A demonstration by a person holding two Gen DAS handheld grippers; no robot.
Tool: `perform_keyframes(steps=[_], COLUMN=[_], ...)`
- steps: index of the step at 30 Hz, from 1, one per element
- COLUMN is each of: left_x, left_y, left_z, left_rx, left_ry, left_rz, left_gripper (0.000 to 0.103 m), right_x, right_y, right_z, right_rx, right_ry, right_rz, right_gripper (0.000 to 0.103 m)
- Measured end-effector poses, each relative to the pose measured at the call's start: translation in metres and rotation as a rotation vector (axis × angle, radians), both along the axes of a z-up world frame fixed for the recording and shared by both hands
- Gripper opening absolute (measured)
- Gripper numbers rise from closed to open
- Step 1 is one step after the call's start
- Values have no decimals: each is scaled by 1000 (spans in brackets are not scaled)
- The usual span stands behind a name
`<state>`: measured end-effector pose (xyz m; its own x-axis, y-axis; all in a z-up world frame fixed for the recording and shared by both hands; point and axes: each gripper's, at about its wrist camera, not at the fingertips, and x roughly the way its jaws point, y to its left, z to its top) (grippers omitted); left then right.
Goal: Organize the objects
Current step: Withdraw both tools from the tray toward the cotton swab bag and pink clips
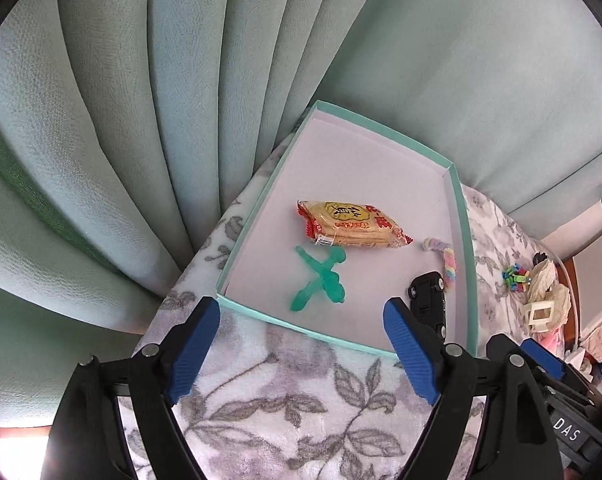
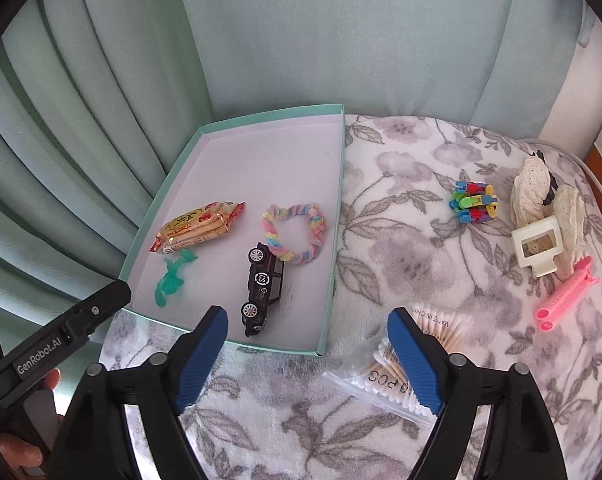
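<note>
- The shallow teal cardboard box [image 2: 333, 216] with a pale lining lies on a grey-and-white floral fleece blanket [image 2: 401, 184], its far edge against a pale green pleated curtain [image 2: 301, 32].
- Inside it: a yellow-and-red wrapped cracker packet [image 2: 197, 226], a translucent green plastic dragonfly toy [image 2: 171, 276] just in front of the packet, a pastel fuzzy scrunchie ring [image 2: 295, 232], and a black toy car [image 2: 263, 288] whose front end touches the ring.
- Loose on the blanket, right of the box: a small bundle of multicoloured plastic clips [image 2: 473, 203], a cream lace piece [image 2: 535, 192] with a white square claw clip [image 2: 537, 246] on it, and a pink hair clip [image 2: 567, 294] — well apart from the box.
- A clear bag of wooden cotton swabs [image 2: 389, 376] lies just past the box's near right corner, partly behind the right finger.
- The right gripper [image 2: 309, 356] hovers with its blue pads spread wide, holding nothing.
- The left gripper [image 1: 301, 348] is likewise spread and empty — poised over the box's near edge.
</note>
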<state>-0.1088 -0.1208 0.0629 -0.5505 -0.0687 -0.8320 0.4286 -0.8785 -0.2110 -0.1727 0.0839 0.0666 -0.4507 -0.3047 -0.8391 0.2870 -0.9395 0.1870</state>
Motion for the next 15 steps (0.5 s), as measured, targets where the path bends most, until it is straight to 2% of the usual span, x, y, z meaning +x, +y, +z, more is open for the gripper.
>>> perform_keyframes(steps=[2,4,15], left_x=[4,8,30], left_y=[3,5,15], left_z=[1,2,12], left_rx=[-22,-43,-102], left_ry=[-8,-14,-3], left_rz=[-2,-1,6], left_gripper=[86,96,96], right_x=[3,5,21], right_y=[3,6,20], right_z=[1,2,9], right_rx=[-4,-15,-21], right_ry=[6,14,36], right_rz=[-2,-6,-22], right_gripper=[93,99,102])
